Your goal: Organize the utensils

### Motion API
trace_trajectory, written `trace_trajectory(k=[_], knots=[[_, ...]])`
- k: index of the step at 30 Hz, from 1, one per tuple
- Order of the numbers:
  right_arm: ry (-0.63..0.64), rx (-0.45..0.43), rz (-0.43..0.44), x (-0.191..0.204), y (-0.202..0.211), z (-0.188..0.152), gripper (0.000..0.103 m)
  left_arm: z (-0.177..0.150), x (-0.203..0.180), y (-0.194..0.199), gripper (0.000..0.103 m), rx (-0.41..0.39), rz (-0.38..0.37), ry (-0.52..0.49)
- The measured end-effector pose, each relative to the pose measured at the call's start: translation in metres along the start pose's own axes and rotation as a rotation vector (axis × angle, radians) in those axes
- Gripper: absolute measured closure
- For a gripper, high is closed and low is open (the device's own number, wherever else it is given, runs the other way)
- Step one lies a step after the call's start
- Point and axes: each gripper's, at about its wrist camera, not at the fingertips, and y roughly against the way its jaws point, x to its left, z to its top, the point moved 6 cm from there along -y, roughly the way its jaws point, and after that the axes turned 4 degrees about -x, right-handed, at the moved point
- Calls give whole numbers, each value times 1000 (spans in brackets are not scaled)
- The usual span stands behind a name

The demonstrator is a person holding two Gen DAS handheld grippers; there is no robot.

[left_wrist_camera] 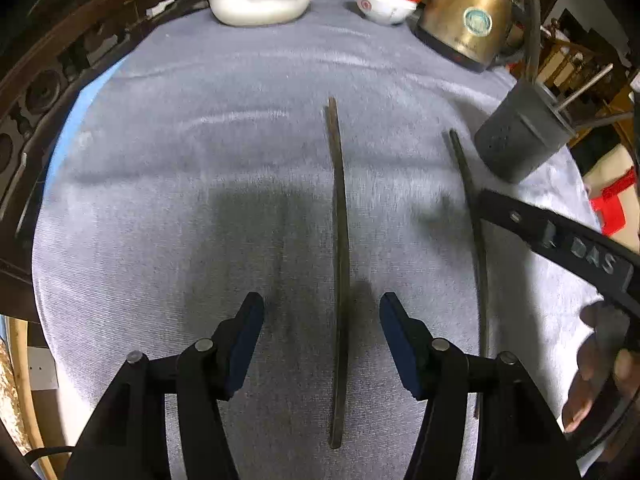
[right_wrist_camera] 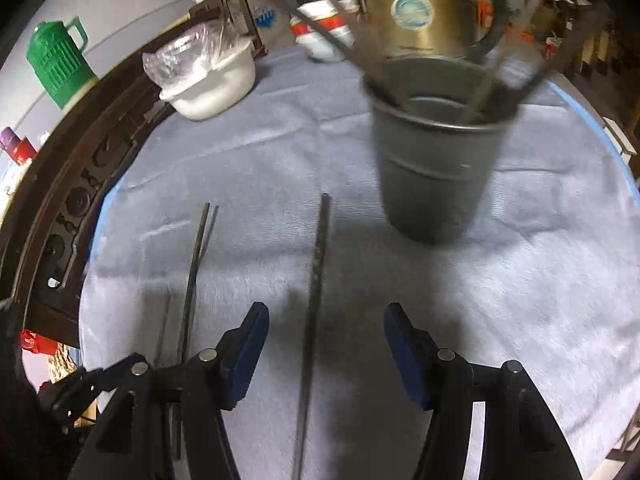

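Right wrist view alone: cup (right_wrist_camera: 436, 176) interior; both claws (left_wrist_camera: 322, 344) (right_wrist_camera: 326, 352) wide open, empty.

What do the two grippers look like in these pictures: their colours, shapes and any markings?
The left gripper and the right gripper look alike: black angular linkage arms joined by round silver pins, each ending in a flat dark blue finger pad. In the left wrist view the right gripper's black body carries raised letters that read "DAS". A bare hand with no sleeve holds it.
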Motion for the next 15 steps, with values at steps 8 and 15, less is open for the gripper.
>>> trace_trajectory(k=[8, 15], knots=[[69, 85, -31, 6, -15, -17, 95, 1, 6, -8, 96, -17, 61, -52], [35, 117, 40, -1, -4, -38, 91, -21, 3, 9, 93, 45, -19, -56]])
